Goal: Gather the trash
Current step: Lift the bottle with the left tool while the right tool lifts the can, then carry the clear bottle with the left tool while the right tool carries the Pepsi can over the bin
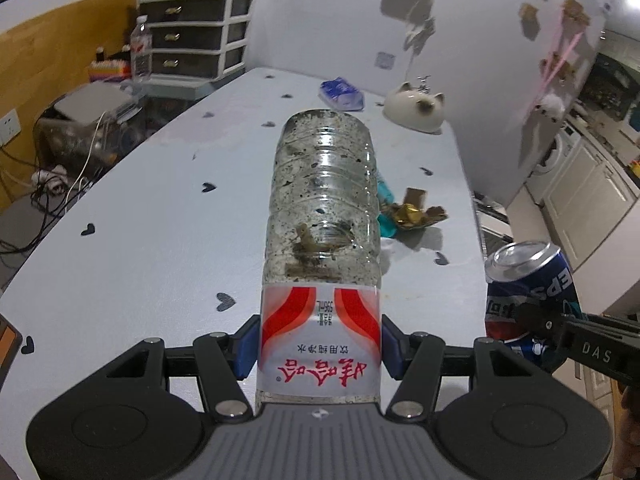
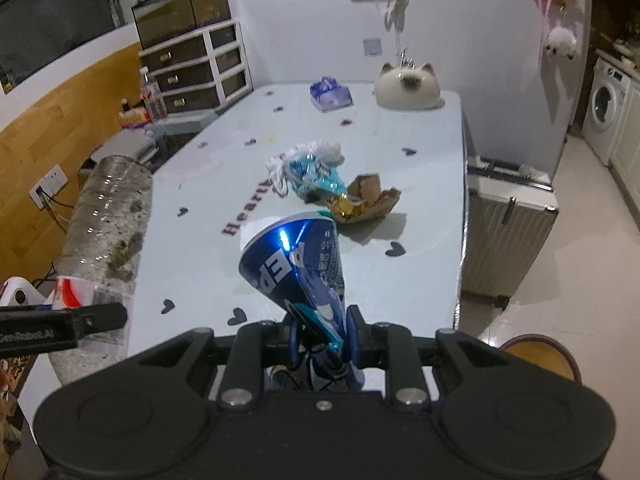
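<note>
Above the table (image 2: 420, 152), the left gripper (image 1: 318, 344) clamps a dirty bottle (image 1: 324, 208) and the right gripper (image 2: 322, 332) pinches a crushed can (image 2: 296, 264), while wrappers (image 2: 312, 174) and torn cardboard (image 2: 372, 196) remain uncollected.

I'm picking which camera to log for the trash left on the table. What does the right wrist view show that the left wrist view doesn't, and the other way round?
Only the right wrist view: the white plastic bag behind the teal wrapper, the suitcase beside the table, and the can's crushed end in the right gripper.
Only the left wrist view: the bottle's red and white label in the left gripper.
Both: the dirty plastic bottle, the blue can, the gold and cardboard scraps, the cat-shaped dish, the tissue pack.
</note>
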### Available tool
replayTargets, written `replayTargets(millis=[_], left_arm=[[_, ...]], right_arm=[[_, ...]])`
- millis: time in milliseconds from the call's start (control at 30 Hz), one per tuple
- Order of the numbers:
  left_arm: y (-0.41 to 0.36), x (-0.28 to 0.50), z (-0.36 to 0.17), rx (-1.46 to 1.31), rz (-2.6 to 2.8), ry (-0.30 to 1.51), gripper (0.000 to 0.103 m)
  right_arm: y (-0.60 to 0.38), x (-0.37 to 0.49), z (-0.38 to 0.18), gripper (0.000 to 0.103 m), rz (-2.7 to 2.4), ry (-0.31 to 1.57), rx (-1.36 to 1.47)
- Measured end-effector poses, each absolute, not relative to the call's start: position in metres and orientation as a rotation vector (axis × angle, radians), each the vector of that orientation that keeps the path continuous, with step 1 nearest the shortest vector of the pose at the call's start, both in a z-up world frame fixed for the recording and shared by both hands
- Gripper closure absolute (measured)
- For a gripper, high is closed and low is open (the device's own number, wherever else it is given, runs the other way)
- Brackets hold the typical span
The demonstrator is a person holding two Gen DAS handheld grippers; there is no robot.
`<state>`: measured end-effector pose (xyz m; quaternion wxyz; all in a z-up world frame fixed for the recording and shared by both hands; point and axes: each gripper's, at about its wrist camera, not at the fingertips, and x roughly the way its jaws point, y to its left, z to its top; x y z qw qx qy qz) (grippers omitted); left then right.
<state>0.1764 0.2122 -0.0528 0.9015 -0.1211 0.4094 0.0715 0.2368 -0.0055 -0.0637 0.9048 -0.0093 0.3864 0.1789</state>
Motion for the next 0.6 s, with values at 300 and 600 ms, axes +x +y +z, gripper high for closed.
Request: replayTargets(millis=[300,600], left_arm=[[0.192,0.158,-0.040,-0.212,0.103,0.810,0.043],[0.154,0.165,-0.035,-0.180,0.093,0.797,0.043]], right_arm=[[-0.021,0.204,-0.049,0.079,0.330,0.750,0.011],[-0.056,0.204,-0.047,0.079,0.326,0.739,0.038]])
